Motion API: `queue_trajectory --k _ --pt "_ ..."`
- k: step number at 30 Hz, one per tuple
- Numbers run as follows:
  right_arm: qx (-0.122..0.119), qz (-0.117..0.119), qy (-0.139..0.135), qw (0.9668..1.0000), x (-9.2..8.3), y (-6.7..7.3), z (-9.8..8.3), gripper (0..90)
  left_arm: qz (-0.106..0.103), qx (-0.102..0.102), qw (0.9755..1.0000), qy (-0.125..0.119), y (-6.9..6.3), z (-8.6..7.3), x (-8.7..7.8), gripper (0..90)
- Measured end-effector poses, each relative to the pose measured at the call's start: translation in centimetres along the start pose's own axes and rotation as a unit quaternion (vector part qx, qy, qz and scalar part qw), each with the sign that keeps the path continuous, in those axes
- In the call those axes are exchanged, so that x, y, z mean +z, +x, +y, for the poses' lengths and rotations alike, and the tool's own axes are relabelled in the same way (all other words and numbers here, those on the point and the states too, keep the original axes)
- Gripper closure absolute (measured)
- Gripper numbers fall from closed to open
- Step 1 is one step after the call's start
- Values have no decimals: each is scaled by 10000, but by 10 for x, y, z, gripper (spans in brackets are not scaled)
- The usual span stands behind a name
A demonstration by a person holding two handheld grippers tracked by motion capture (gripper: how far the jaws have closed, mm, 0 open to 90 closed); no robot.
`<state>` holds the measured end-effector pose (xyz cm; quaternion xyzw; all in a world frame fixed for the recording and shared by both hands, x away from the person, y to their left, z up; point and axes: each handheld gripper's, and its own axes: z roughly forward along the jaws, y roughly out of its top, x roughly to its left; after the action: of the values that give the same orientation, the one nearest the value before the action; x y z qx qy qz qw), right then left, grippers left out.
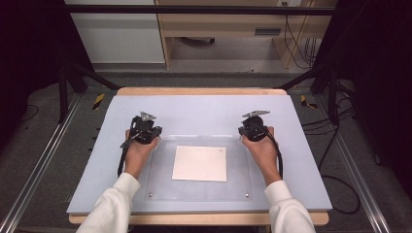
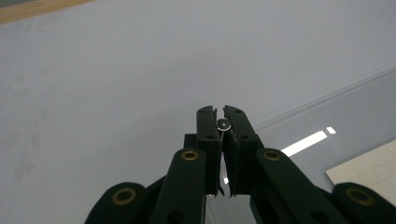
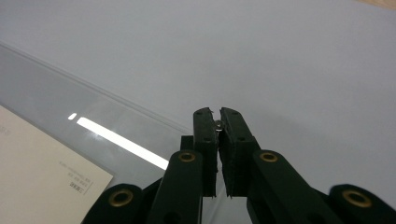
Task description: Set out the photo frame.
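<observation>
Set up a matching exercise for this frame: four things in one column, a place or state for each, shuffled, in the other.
Things:
1. left gripper
2. right gripper
3. cream paper sheet
4. clear plate

Places or states:
A. lies flat on the blue-grey table cover, screws at its corners
B. jaws shut, at the clear plate's far right corner
C. centred within the clear plate's outline
D. jaws shut, at the clear plate's far left corner

Pairs: 1-D, 2-B, 3-C, 4-A

**Counting the Things**

Two grippers: left gripper and right gripper. Two hands, left hand and right hand. One paper sheet. One clear plate. One grey mat. One table.
</observation>
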<state>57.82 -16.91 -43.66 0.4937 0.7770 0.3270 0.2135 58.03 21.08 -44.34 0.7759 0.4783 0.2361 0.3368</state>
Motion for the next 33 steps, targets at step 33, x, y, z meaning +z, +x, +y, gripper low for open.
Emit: queue_trajectory --k 33 --pt "340 363 498 9975 8 -13 17 848 -184 -90 9988 441 13 17 9 850"
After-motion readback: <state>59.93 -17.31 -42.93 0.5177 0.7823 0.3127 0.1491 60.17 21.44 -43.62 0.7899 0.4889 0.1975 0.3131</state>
